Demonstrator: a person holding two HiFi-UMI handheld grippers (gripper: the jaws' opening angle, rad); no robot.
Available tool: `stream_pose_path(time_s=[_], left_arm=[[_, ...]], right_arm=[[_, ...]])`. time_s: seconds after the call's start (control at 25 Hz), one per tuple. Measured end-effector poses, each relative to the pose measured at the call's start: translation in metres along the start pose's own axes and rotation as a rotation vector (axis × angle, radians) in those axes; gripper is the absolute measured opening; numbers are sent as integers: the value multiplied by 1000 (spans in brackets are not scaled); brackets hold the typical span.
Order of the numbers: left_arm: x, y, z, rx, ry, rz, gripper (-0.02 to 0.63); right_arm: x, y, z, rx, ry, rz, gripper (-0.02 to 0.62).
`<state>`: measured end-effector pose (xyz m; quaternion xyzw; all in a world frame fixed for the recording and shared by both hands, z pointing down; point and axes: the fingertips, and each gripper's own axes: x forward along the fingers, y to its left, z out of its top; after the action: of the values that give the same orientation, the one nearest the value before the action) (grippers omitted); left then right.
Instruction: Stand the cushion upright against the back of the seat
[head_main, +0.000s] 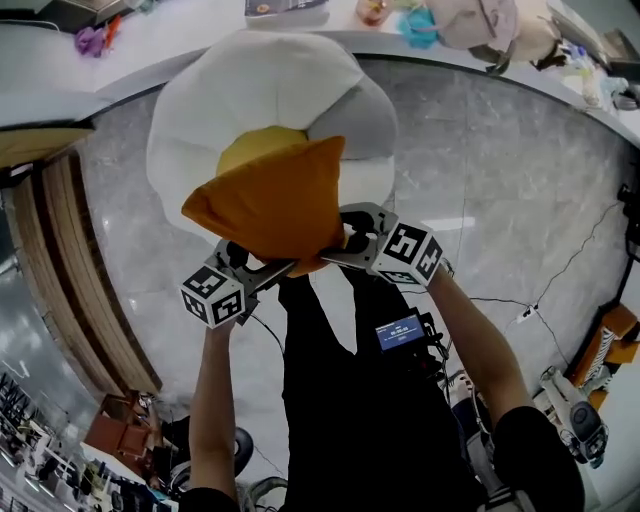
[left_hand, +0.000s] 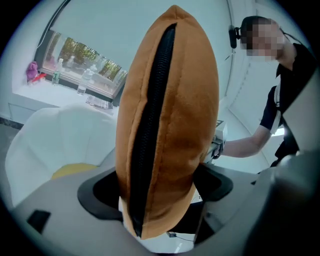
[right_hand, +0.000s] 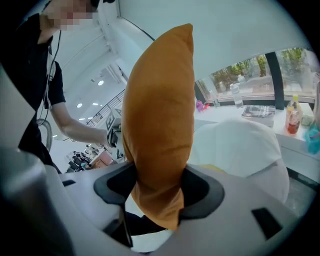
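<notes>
An orange cushion (head_main: 270, 200) hangs in the air between both grippers, just in front of a white rounded chair (head_main: 270, 80) with a yellow seat pad (head_main: 250, 145). My left gripper (head_main: 275, 268) is shut on the cushion's lower left corner. My right gripper (head_main: 345, 255) is shut on its lower right edge. In the left gripper view the cushion (left_hand: 170, 125) stands edge-on with its black zip facing me, pinched in the left gripper (left_hand: 157, 200). The right gripper view shows the cushion (right_hand: 160, 110) clamped in the right gripper (right_hand: 157, 192), with the chair (right_hand: 240, 145) beyond.
A curved white counter (head_main: 190, 40) behind the chair carries toys, bottles and bags. Wooden slats (head_main: 80, 270) run down the left over the grey marble floor (head_main: 500, 160). Cables and equipment (head_main: 575, 410) lie at the lower right.
</notes>
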<state>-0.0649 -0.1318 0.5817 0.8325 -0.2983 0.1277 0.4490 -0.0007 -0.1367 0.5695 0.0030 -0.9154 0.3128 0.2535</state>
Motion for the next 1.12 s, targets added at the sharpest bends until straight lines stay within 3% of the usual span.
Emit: stream_pose_path(time_s=[0.56, 1.12], left_arm=[[86, 149, -64, 138, 284, 221, 442], [137, 259, -67, 337, 342, 337, 430]], right_arm=[[84, -136, -85, -165, 175, -154, 281], [153, -243, -123, -196, 253, -272, 280]])
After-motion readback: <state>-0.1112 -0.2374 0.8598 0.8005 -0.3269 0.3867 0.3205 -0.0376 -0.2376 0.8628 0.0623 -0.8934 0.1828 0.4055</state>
